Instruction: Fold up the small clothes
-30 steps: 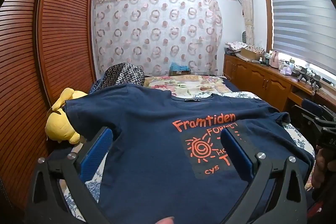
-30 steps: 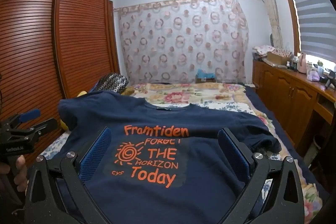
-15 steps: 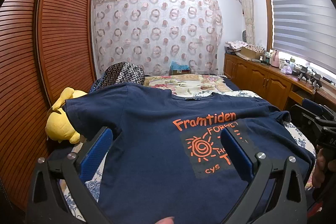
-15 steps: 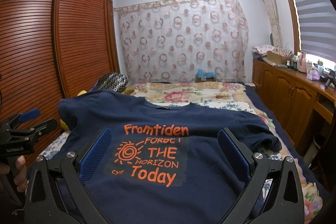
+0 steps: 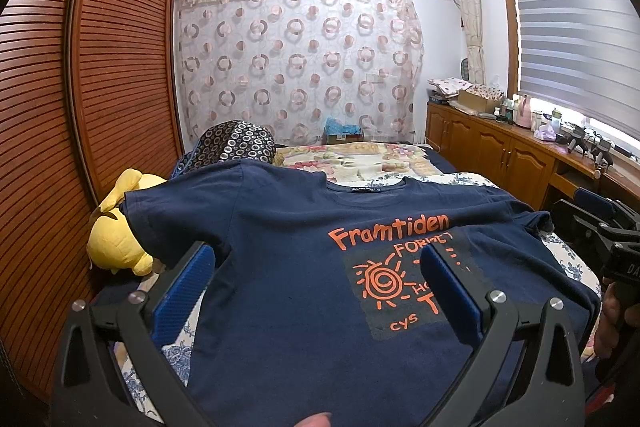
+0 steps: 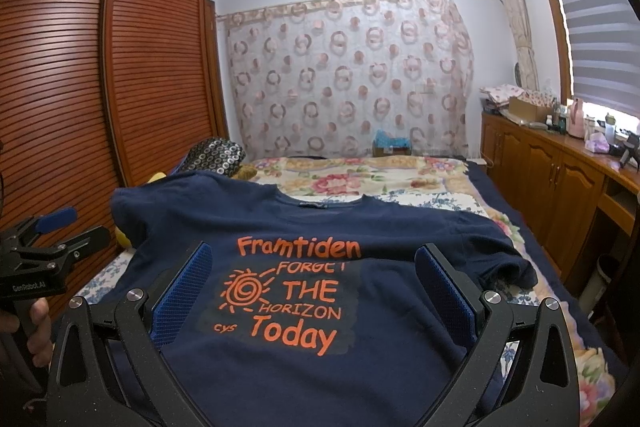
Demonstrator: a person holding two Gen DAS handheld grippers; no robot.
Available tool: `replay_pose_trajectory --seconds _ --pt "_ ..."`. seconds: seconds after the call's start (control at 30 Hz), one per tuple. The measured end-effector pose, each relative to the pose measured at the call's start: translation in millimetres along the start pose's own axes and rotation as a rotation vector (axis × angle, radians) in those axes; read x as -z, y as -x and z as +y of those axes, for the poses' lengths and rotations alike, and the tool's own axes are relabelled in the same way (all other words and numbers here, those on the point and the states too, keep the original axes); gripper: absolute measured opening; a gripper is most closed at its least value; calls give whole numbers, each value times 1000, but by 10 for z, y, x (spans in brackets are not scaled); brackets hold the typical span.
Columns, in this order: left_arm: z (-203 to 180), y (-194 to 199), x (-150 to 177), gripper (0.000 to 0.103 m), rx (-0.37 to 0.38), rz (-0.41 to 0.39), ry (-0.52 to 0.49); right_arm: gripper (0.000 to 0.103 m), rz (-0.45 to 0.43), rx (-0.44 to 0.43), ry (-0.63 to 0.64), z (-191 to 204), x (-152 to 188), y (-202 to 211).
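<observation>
Lying flat: navy cotton T-shirt [image 6: 400, 239], unfolded.

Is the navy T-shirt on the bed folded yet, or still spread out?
Spread out, print side up. The T-shirt lies flat with both sleeves out and the orange print fully showing; only its right sleeve tip is bunched.

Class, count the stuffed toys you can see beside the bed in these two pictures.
1. A yellow stuffed toy sits at the bed's left edge against the wooden wardrobe, partly under the T-shirt sleeve. Others may be hidden behind the shirt.
</observation>
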State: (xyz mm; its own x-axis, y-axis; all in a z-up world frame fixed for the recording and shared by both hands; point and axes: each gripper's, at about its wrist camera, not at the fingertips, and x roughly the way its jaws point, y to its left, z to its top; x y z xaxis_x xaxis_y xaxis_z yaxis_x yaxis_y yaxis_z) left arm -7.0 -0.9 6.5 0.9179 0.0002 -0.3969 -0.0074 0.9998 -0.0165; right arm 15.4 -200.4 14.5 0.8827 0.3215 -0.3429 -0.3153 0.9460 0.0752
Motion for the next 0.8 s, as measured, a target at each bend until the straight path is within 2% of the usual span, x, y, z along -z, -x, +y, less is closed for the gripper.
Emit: replay_pose_trajectory --seconds 0.8 --pt "-13 52 -62 103 4 -8 -9 103 0 -1 0 16 -3 16"
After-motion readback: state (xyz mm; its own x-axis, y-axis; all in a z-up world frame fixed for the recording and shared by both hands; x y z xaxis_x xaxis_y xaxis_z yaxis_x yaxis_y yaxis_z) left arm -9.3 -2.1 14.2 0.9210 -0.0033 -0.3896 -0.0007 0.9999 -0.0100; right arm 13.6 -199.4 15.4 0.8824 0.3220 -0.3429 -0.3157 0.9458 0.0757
